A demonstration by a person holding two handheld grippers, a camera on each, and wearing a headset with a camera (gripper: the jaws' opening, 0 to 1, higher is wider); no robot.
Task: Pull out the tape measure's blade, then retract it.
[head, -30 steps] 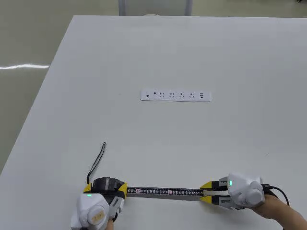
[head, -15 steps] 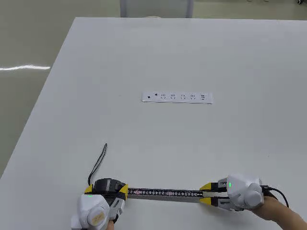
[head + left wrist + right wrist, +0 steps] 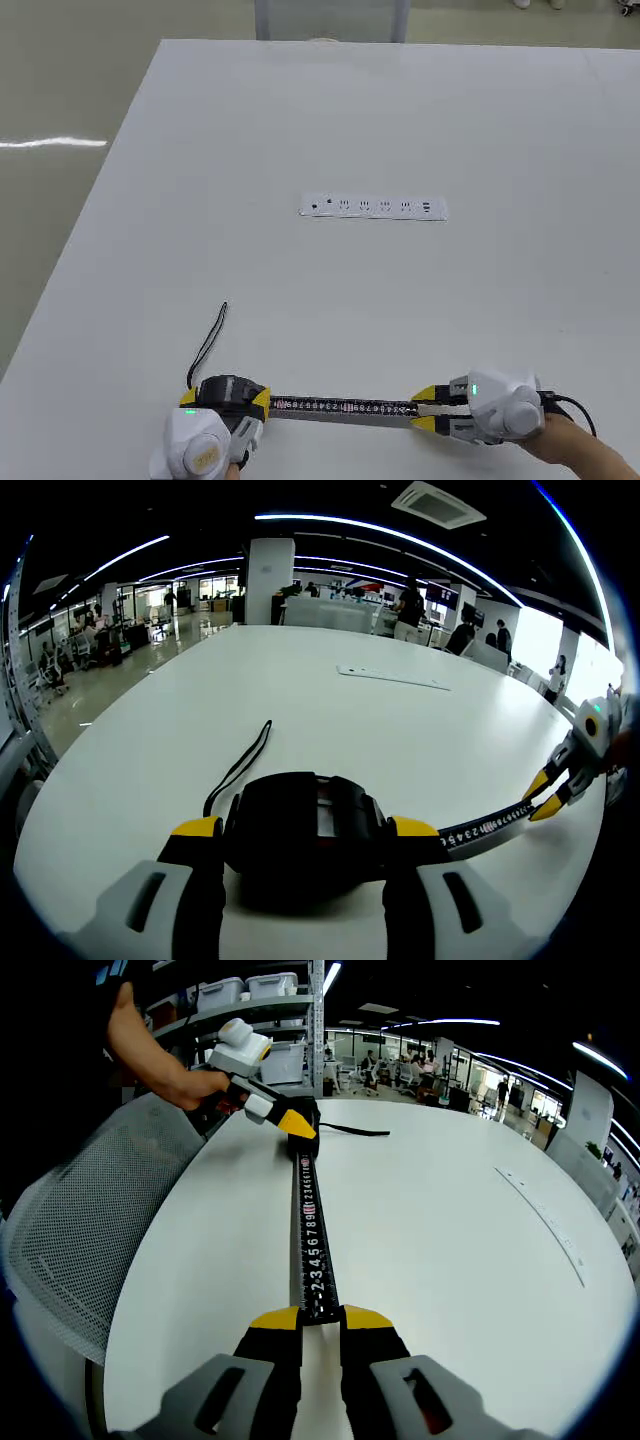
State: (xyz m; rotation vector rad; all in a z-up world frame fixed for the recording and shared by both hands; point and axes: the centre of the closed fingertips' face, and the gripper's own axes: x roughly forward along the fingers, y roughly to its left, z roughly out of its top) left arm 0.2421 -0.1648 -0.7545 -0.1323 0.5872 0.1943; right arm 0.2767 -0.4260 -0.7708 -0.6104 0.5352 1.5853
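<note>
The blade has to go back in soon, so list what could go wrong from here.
1. The right gripper pinches just the very end of the blade, which lies stretched out along the table. If the grip slips or opens all at once, the blade could whip back into the case.
2. The left gripper clamps the case only by its sides, so a hard recoil might twist it loose.

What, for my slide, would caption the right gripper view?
Right gripper pinches the blade, stretched across the table from the case in the left gripper.
</note>
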